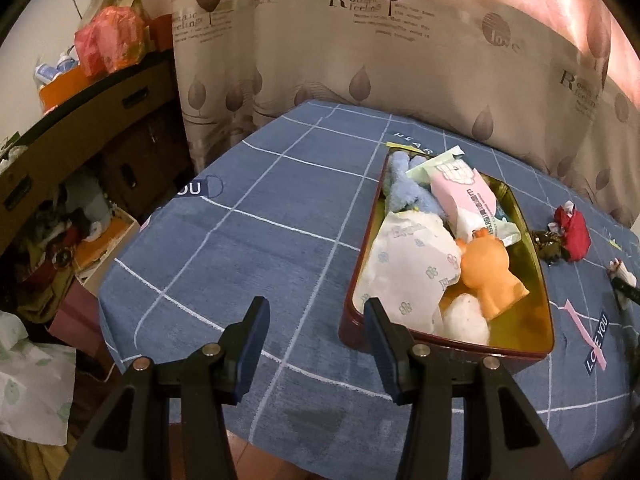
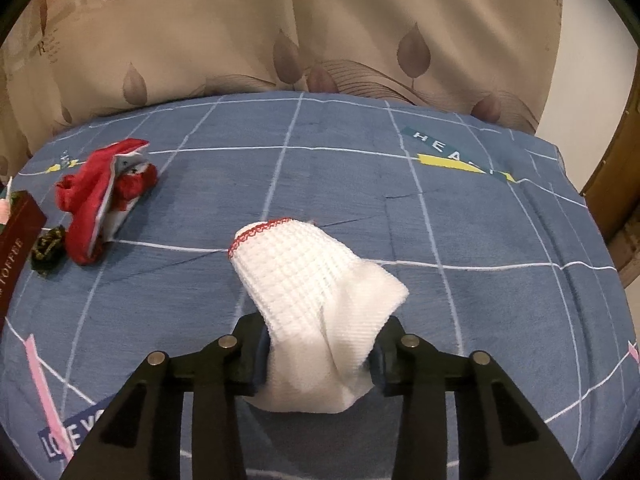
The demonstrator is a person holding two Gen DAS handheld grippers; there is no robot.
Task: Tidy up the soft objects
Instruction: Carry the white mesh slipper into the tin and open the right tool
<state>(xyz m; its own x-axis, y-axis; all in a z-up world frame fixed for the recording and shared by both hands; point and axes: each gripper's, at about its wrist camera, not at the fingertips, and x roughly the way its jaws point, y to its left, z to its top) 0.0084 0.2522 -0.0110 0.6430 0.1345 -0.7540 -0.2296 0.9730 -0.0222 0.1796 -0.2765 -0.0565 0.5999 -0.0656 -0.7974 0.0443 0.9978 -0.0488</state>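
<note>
A dark red tin (image 1: 358,280) with a gold inside stands on the blue checked cloth. It holds a blue plush (image 1: 404,192), a pink tissue pack (image 1: 468,196), a white printed pack (image 1: 404,272), an orange toy (image 1: 490,276) and a white ball (image 1: 466,316). My left gripper (image 1: 316,328) is open and empty, above the cloth at the tin's near left corner. My right gripper (image 2: 320,356) is shut on a white sock (image 2: 312,292) with red trim, held above the cloth. A red cloth item (image 2: 100,196) and a small dark scrunchie (image 2: 47,248) lie to the left, beside the tin's corner (image 2: 16,232).
A patterned curtain (image 1: 360,60) hangs behind the table. Left of the table are cardboard boxes (image 1: 80,120), bags and clutter on the floor. The red item (image 1: 572,232) also shows right of the tin in the left wrist view. A wooden frame (image 2: 616,184) stands at the right.
</note>
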